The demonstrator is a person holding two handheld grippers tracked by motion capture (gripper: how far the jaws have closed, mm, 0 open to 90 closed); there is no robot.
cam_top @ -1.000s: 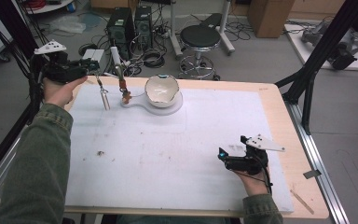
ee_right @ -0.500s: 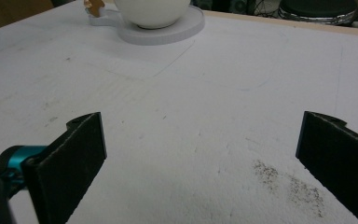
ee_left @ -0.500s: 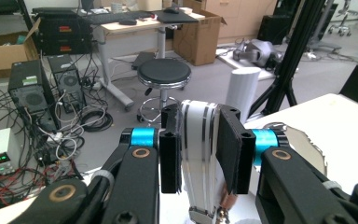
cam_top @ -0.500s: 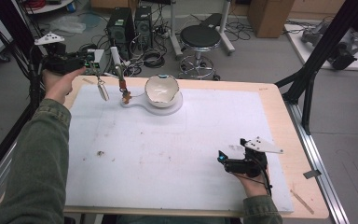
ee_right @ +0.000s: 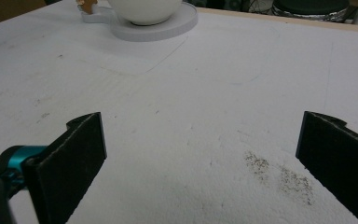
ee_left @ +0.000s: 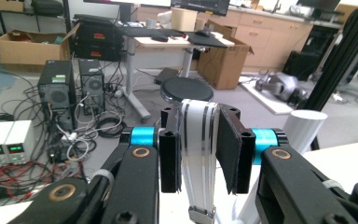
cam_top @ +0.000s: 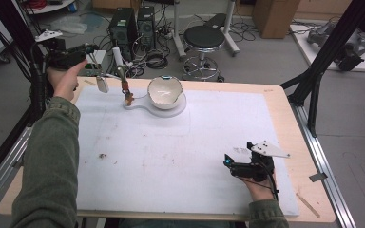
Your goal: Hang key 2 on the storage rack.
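Note:
My left gripper is raised over the table's far left corner, shut on a shiny metal utensil that hangs down from it. In the left gripper view the jaws of that gripper pinch the utensil's flat handle, and a white cylinder stands to the right. A white bowl sits on a round white base at the far middle of the board. A brown-tipped tool stands at the base's left end. My right gripper rests at the front right, open and holding nothing. The bowl lies far ahead of it.
A white foam board covers the wooden table. Dark crumbs lie near my right jaws, and a small speck lies at the left. A wooden stick lies at the front right corner. Black frame posts stand at the right edge.
My left gripper has risen slightly and drawn towards the far left, and the hanging utensil has gone up with it. The right gripper has stayed still.

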